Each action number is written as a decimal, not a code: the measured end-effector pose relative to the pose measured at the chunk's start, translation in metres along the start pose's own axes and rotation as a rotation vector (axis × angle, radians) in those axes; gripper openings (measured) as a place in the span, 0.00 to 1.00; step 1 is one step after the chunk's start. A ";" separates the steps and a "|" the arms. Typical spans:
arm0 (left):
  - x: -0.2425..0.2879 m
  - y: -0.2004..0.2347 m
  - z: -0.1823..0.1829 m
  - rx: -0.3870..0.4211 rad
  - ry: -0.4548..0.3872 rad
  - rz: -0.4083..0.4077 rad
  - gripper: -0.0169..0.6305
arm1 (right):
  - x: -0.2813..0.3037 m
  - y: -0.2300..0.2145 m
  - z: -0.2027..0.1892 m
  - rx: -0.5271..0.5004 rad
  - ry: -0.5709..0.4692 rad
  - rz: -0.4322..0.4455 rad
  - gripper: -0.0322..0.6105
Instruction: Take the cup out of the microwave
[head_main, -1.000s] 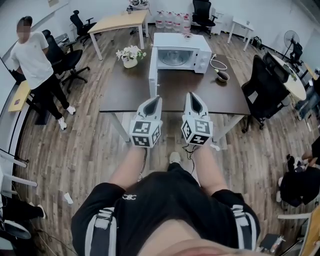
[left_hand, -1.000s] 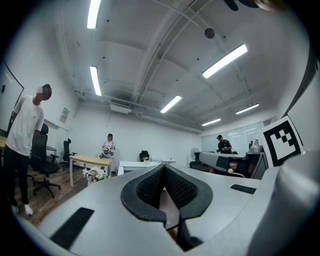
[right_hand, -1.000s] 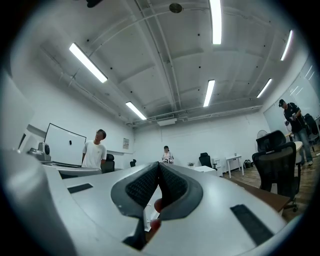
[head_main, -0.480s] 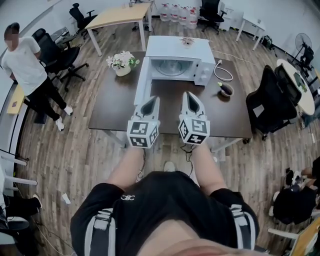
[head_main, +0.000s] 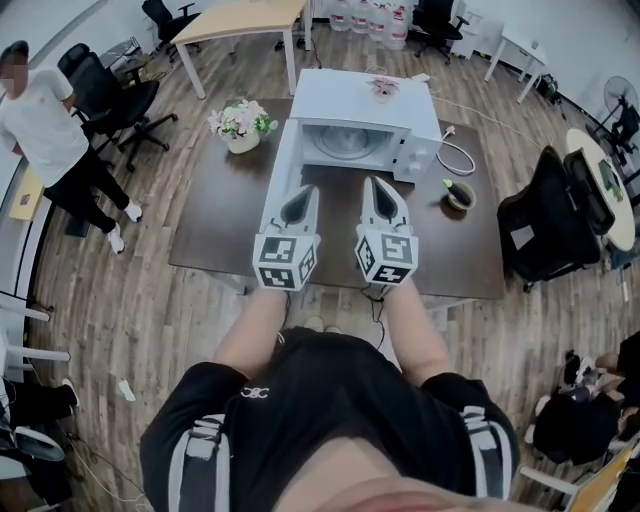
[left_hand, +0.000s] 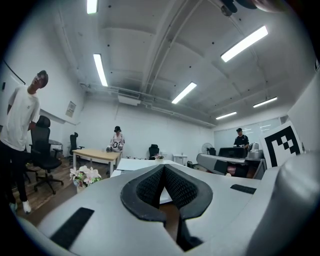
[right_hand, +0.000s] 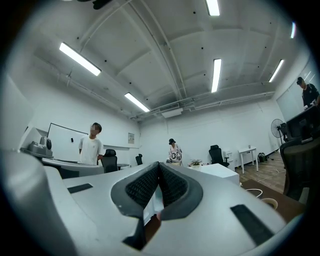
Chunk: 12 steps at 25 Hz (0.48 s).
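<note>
The white microwave (head_main: 366, 98) stands at the far side of the dark worktop (head_main: 222, 215), its cavity facing the person. Its door (head_main: 283, 165) is swung open to the left. Inside, only a round turntable (head_main: 349, 146) shows. The cup cannot be made out from here, so neither can its place or the way it points.

A small potted plant (head_main: 383, 88) sits on the microwave's roof. A flower pot (head_main: 240, 124) stands left of the door. To the right lie a looped white cable (head_main: 457, 157) and a small round container (head_main: 460, 195) with something green in it.

The left tool (head_main: 301, 203) and right tool (head_main: 379, 196) are side by side over the near half of the worktop, both pointing at the cavity. Each is clenched with its pads together, grasping nothing. A black office chair (head_main: 548, 215) is at the worktop's right end, and a person in a white shirt (head_main: 42, 112) stands far left.
</note>
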<state>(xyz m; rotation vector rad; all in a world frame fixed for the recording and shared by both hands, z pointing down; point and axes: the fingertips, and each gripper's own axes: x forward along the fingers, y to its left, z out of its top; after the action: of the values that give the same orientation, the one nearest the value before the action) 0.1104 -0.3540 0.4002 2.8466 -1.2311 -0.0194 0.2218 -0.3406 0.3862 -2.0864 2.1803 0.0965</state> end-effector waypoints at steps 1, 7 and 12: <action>0.005 0.002 0.000 0.001 0.001 -0.005 0.03 | 0.006 -0.001 -0.001 -0.006 0.001 0.000 0.05; 0.034 0.016 0.004 -0.009 -0.002 -0.007 0.03 | 0.043 -0.012 -0.008 -0.035 -0.005 -0.035 0.05; 0.053 0.025 -0.001 -0.014 0.010 0.003 0.03 | 0.075 -0.022 -0.026 0.028 0.018 0.012 0.45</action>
<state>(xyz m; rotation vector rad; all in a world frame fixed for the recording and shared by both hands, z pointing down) 0.1284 -0.4092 0.4025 2.8291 -1.2282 -0.0135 0.2394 -0.4189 0.4029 -2.0678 2.1909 0.0479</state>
